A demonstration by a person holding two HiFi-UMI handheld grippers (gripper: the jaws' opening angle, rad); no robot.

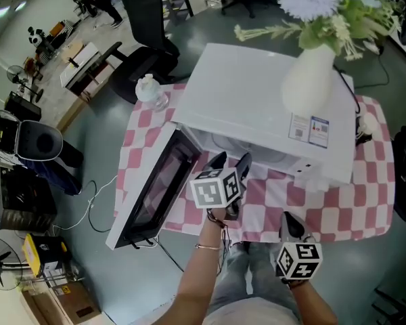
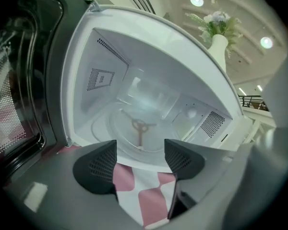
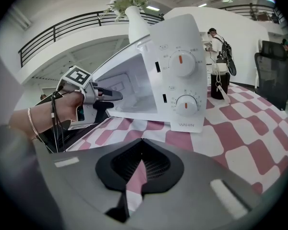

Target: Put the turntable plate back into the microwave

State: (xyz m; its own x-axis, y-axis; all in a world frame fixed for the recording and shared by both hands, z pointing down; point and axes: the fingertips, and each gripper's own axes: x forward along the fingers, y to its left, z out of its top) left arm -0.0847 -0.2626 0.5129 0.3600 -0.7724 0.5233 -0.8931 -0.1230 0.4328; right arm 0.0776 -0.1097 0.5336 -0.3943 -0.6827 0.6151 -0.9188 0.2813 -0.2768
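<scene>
Right gripper [image 3: 142, 152] nearest, jaws pressed together, empty, over checkered cloth [image 1: 338, 208]. Left gripper [image 2: 140, 152] jaws apart, nothing between them, only cloth showing in the gap; aimed at the open microwave [image 1: 257, 107] mouth, just outside it. Turntable plate [image 2: 119, 128] inside the cavity: clear round glass, lying flat on the floor, tan hub visible through it. Door [image 1: 155, 188] swung wide to the left. Vase [image 1: 310, 76] on top of microwave.

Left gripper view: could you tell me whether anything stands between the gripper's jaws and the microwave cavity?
Nothing visible does. The door is swung aside at the left, and the left gripper, jaws apart and empty, faces the microwave cavity directly over the checked cloth.
</scene>
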